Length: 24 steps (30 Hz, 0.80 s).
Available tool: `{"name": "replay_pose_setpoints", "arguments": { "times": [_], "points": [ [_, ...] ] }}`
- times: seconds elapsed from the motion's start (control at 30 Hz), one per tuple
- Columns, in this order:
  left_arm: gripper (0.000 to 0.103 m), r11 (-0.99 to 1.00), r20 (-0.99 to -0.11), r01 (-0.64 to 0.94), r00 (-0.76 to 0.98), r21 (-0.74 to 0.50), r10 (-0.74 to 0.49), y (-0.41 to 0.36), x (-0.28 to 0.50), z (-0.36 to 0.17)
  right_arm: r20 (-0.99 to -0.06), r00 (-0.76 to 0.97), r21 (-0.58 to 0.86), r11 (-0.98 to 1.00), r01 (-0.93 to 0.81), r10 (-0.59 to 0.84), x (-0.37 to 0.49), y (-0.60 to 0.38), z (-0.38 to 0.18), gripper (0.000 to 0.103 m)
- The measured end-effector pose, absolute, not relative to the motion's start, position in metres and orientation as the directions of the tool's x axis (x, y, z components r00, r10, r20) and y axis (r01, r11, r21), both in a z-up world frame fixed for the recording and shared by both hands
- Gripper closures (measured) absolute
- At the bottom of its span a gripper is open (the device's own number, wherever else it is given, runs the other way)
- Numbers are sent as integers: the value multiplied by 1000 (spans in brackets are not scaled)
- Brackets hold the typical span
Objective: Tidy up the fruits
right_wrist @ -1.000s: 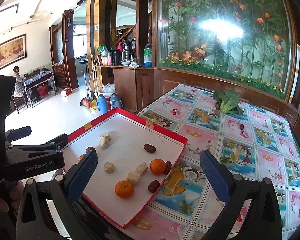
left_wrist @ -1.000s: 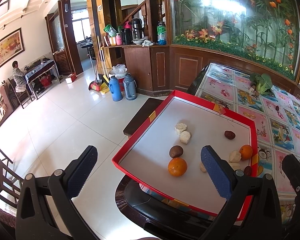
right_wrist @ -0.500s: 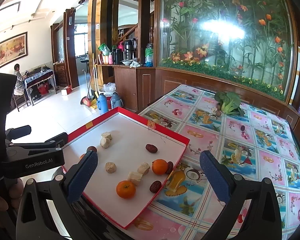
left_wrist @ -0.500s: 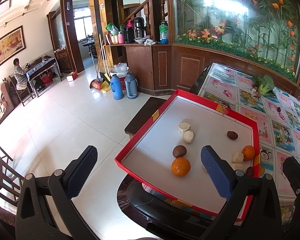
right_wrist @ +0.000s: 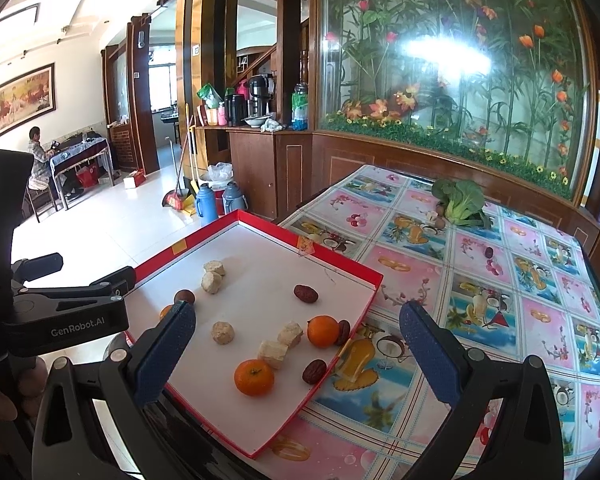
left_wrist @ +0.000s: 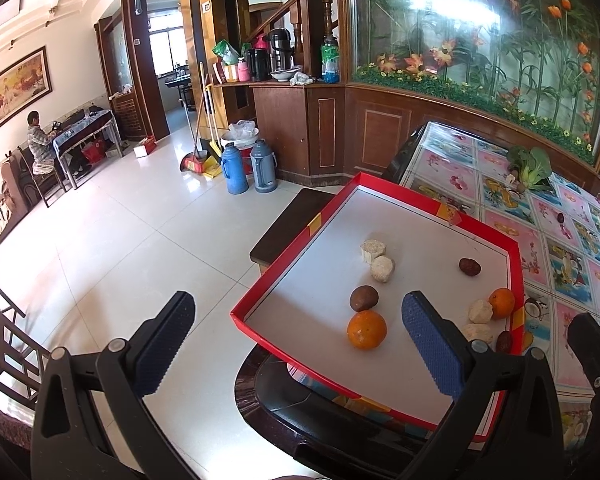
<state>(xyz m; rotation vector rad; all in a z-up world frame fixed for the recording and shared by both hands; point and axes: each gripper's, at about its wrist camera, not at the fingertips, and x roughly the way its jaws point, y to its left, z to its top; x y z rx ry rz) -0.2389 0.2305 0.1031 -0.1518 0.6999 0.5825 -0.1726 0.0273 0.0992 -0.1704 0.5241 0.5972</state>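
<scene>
The left tongs (left_wrist: pixel 296 322) are hanging wide open and holding nothing, poised above the near corner of the red-rimmed tray (left_wrist: pixel 292 258); the right tongs (right_wrist: pixel 296 342) are likewise gaping wide and empty, hovering over the tray's near end and the flowered tabletop (right_wrist: pixel 480 280). The tray is sitting at the tabletop's corner, partly jutting past its edge; inside it, on the white floor, the fruits are lying scattered and apart. In the right wrist view, one orange (right_wrist: pixel 254 377) is lying nearest the camera; a second orange (right_wrist: pixel 323 331) is resting by the right rim, touching a dark red date (right_wrist: pixel 344 332); another date (right_wrist: pixel 314 371) is lying just beside the same rim; a third date (right_wrist: pixel 305 293) is sitting alone farther back. Pale crumbly blocks (right_wrist: pixel 280 346) are lying between the two oranges; a round pale piece (right_wrist: pixel 222 333) is sitting to their left; two more pale pieces (right_wrist: pixel 213 276) are touching one another near the far left side. In the left wrist view, a brown round fruit (left_wrist: pixel 363 297) is sitting just behind a third orange (left_wrist: pixel 367 329). A leafy green vegetable (right_wrist: pixel 460 200) is lying on the tabletop, well apart from the tray.
</scene>
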Motion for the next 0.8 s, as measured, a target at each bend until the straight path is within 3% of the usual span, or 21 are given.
{"name": "replay_pose_setpoints", "arguments": {
  "times": [0.8],
  "points": [
    [0,807,-681,-580,547,111,487,226,-233,89,-536,667,99,823,-559,517,-154,7,96,1]
  ]
}}
